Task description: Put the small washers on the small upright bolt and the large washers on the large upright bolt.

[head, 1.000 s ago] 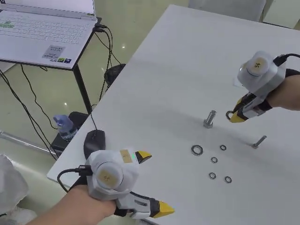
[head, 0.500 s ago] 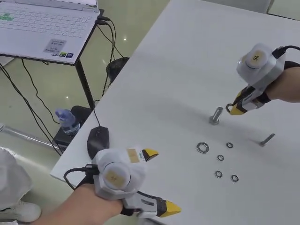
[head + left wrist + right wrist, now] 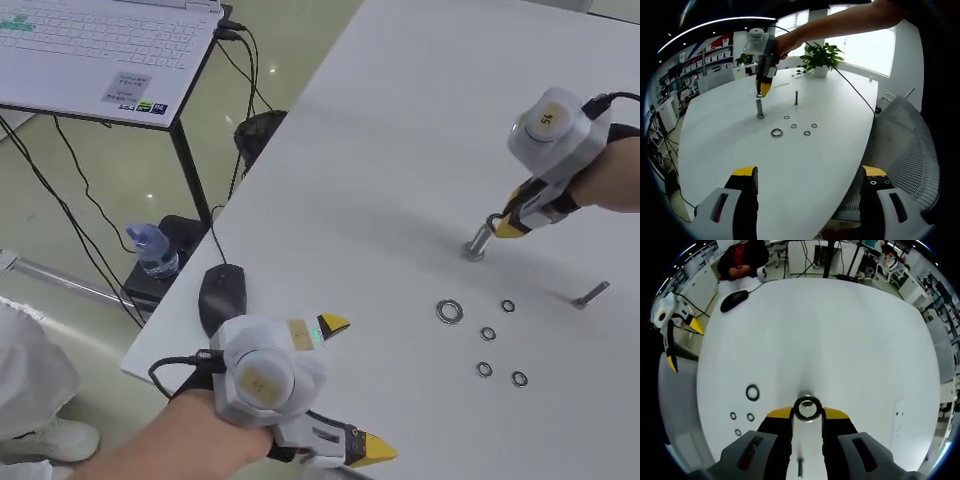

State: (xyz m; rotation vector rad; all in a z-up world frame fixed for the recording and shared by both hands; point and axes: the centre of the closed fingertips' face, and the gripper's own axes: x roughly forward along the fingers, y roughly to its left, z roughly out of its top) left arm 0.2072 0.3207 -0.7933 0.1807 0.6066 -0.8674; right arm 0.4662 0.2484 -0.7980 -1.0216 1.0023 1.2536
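Observation:
My right gripper is shut on a large steel washer and holds it right at the top of the large upright bolt; whether the two touch is unclear. The left gripper view shows that gripper directly over the large bolt. Another large washer lies flat on the white table, with several small washers beside it. To their right stands the small bolt. My left gripper hangs open and holds nothing, just off the table's near edge.
A black mouse lies at the near left corner of the white table. Off to the left, a laptop sits on a stand with cables, and a bottle stands on the floor. A mesh chair stands by the table.
My right gripper has carried the large washer left and down, from beside the large bolt to its top. My left gripper has stayed open in place; the head view has shifted.

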